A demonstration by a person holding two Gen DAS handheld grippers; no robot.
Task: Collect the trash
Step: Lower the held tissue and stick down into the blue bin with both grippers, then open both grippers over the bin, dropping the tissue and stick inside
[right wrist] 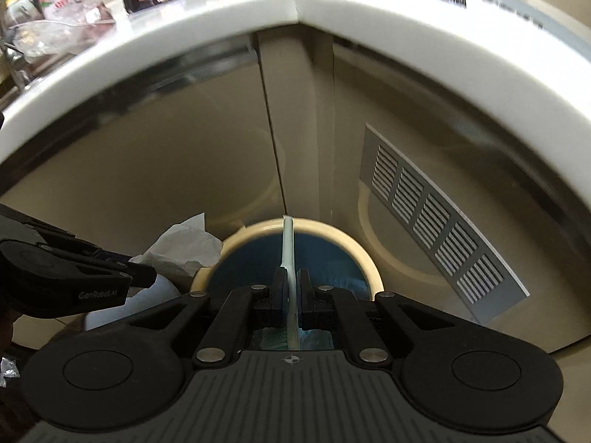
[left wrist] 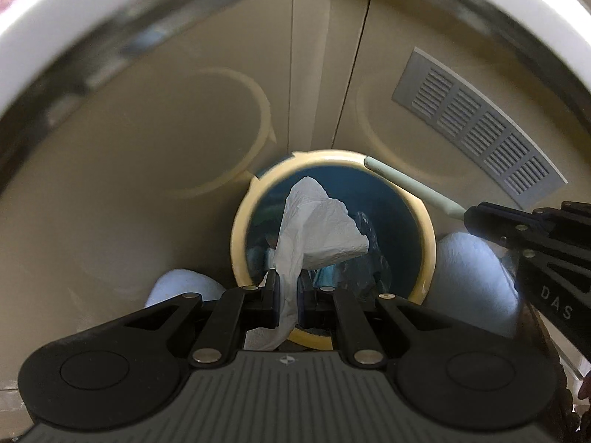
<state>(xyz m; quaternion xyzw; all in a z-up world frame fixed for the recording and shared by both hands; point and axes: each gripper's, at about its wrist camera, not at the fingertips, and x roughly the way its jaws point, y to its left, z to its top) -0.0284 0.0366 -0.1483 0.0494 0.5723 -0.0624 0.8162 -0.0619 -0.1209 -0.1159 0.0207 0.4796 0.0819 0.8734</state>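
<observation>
- Beige cabinet doors [left wrist: 166, 155] fill the background under a white counter [right wrist: 221, 33], with a grey vent [left wrist: 476, 125] set in the right-hand door.
- Below my grippers stands a bin [left wrist: 242, 229] (cream rim, blue liner).
- My left gripper [left wrist: 289, 295] pinches a crumpled white tissue [left wrist: 317, 229] over the bin's mouth.
- My right gripper [right wrist: 291, 291] is clamped on a pale green toothbrush [right wrist: 288, 243], its handle reaching over the bin's far rim and its bristles on the near side of the fingers.
</observation>
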